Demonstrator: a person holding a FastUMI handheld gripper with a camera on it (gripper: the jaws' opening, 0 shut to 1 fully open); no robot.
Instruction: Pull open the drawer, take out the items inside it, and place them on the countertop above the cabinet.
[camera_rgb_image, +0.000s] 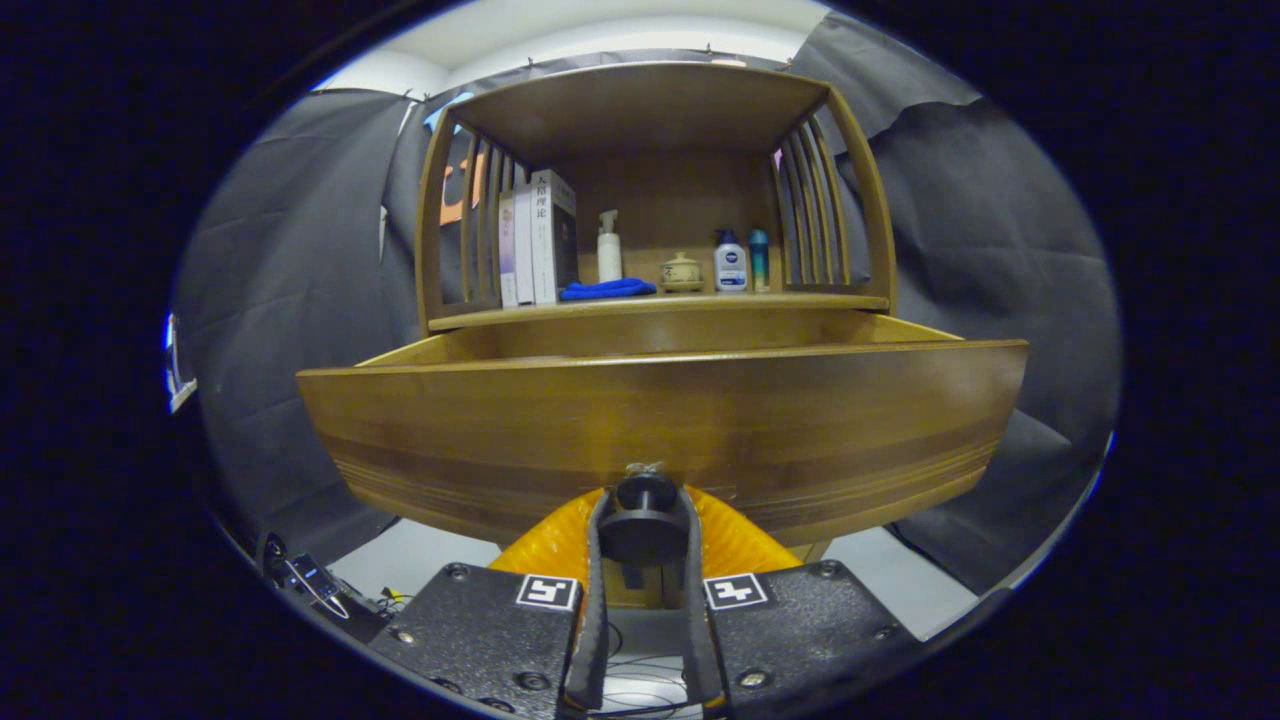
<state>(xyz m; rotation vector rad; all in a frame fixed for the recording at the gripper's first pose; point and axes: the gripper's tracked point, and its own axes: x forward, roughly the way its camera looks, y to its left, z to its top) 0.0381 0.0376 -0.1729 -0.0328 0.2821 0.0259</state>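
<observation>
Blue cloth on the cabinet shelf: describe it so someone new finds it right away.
Start at the wooden cabinet beyond the pulled-out drawer, whose knob the gripper is shut on. On its open shelf, the blue cloth lies crumpled just beside the upright books, below the white spray bottle. It is the shelf's one soft, flat item.

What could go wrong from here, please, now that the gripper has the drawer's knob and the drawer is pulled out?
1. The gripper is shut on the small round knob; a tilted pull might slip the fingers off it.
2. The drawer already stands well out from under the countertop; pulling further might bring it off its runners.
3. The drawer's tall front hides the inside, so a reach in would start blind.
</observation>
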